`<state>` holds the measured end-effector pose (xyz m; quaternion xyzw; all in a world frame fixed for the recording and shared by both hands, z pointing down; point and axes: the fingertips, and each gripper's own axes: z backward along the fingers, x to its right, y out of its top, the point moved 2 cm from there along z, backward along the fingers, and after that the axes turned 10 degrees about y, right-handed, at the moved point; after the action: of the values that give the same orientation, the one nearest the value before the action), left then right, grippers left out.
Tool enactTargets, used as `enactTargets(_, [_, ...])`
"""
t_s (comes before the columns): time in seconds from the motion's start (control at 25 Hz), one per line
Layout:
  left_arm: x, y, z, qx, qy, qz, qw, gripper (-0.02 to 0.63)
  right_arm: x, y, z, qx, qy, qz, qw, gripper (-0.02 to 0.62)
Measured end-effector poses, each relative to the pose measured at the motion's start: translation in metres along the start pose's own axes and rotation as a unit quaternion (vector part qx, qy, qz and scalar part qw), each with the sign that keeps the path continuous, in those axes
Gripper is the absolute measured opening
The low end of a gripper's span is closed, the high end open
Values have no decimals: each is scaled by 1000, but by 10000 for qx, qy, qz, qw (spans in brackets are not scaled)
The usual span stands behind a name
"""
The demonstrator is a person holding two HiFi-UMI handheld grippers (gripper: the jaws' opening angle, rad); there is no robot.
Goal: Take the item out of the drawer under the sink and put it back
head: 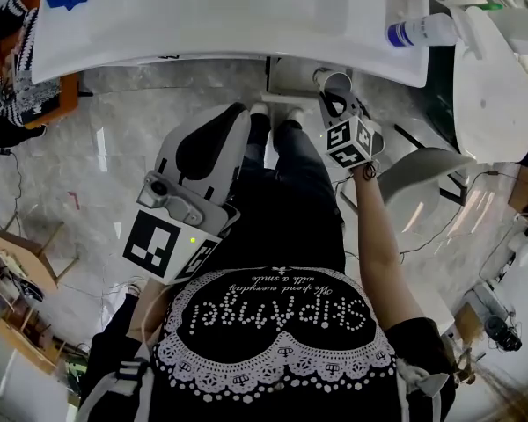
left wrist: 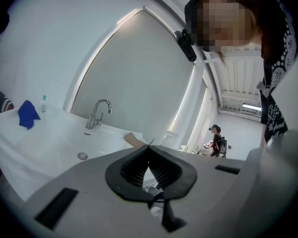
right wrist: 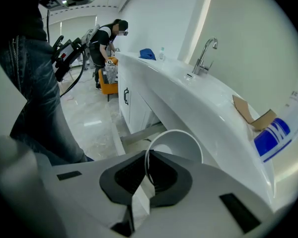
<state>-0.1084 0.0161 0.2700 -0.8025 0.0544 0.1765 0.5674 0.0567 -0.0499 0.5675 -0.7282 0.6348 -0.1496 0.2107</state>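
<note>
Right gripper view shows a white cup (right wrist: 178, 144) pinched by its wall at the rim. The right gripper (right wrist: 148, 155) is closed on it, one jaw inside the mouth and one outside. The cup's long axis runs along the jaws, its open mouth facing back at the camera and its base pointing away and down. It hangs in the air just in front of the sink (right wrist: 188, 90), below the front edge and toward the sink's right end.

A pale ledge (right wrist: 139, 132) under the sink looks like the open drawer. By my reading it lies ahead of and below the cup, so the right hand is the nearer one for putting it back.

Head view places the left gripper (head: 236, 112) farther from the sink, over the person's left leg. Left gripper view shows its jaws pressed together with nothing between them.

On the sink's right end lies a blue and white bottle (right wrist: 272, 133); its label print is too small to read. Rhinestone lettering on the person's black shirt (head: 282, 310) appears upside down and seems to read "Ship Angel". Each gripper's cube carries black and white square markers.
</note>
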Motion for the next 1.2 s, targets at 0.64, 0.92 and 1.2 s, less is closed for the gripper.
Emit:
enactTargets(0.64, [-2,-7,0,-184,85,58,9998,3,9,-9,-35,-198,236,42,9995,25])
enactTargets(0.92, [-1,-13,-5,-283,150,67,9995,3,16,-18,-49,-267,323,9,9991,25])
enactTargets(1.2, [-1,-18,-8,-357,196,107,9991,3,21,-23,-58,-279,349,-83,9990,25])
